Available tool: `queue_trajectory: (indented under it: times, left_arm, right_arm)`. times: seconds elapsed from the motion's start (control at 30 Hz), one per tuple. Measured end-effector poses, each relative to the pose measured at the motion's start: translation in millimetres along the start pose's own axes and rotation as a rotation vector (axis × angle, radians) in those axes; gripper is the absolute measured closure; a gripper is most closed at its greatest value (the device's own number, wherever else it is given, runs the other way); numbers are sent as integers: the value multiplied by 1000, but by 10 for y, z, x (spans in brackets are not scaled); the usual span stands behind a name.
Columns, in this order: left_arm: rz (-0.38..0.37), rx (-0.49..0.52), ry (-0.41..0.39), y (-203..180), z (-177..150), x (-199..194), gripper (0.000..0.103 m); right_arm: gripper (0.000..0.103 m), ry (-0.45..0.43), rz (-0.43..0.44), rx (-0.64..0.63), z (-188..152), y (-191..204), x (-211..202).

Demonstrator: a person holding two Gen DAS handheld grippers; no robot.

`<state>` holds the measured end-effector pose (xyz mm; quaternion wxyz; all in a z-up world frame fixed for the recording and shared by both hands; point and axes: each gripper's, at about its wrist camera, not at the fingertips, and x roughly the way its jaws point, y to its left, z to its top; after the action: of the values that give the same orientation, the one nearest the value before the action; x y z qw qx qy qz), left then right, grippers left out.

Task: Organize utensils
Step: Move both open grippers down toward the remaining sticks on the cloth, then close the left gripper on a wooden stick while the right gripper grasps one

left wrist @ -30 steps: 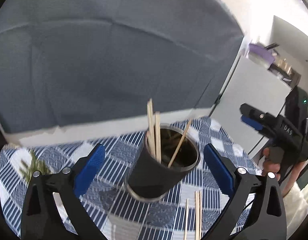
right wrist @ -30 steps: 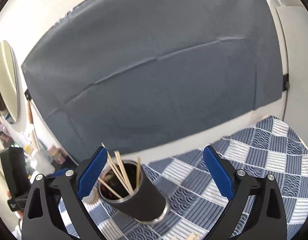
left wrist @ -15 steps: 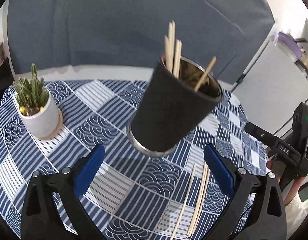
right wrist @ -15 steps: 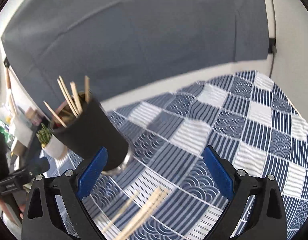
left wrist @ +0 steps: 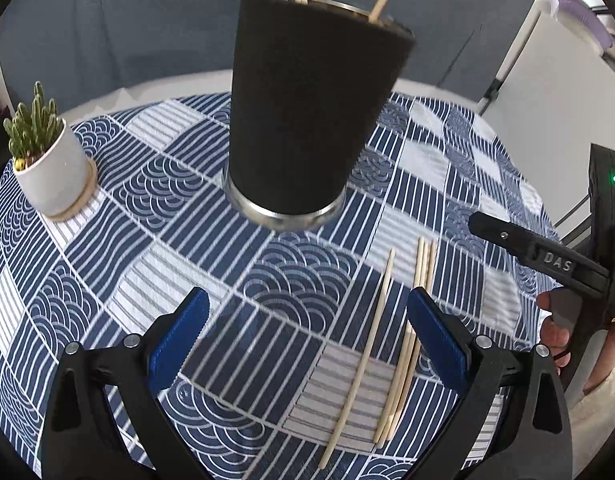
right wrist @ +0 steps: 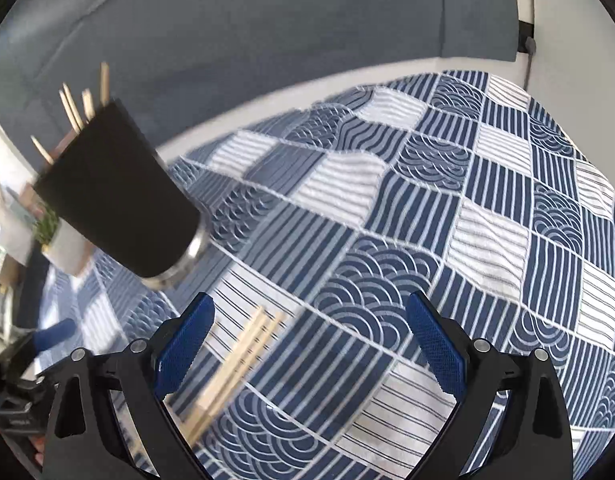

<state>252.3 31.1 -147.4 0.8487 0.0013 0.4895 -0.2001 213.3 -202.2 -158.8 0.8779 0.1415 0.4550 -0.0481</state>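
Chopsticks (left wrist: 403, 344) lay loose on the tablecloth (left wrist: 119, 240) near the black cup (left wrist: 307, 112), which already held several; the left gripper (left wrist: 307, 344) and right gripper (right wrist: 307, 344) were both open, empty.

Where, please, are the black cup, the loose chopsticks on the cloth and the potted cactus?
black cup (left wrist: 307, 112), left wrist view, middle of its dark side wall.
loose chopsticks (left wrist: 405, 354), left wrist view, mid-length of the bundle.
potted cactus (left wrist: 53, 172), left wrist view, white pot's side.
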Motion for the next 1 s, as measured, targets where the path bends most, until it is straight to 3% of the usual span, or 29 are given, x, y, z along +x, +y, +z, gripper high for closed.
queue_trajectory:
  times: [0.13, 0.27, 0.57, 0.83, 1.0]
  left_arm:
    - [44, 27, 31, -79, -114, 84, 6]
    - [74, 28, 50, -126, -192, 159, 6]
    - [133, -72, 76, -119, -291, 313, 6]
    - [244, -22, 91, -261, -350, 454, 5]
    - [266, -54, 74, -238, -343, 451, 7]
  right_arm:
    - [11, 82, 4, -68, -148, 60, 179]
    - [11, 112, -36, -134, -265, 121, 268]
    - [9, 152, -55, -129, -302, 107, 351]
    - [7, 175, -110, -101, -292, 173, 410]
    - [7, 226, -124, -89, -238, 180, 454]
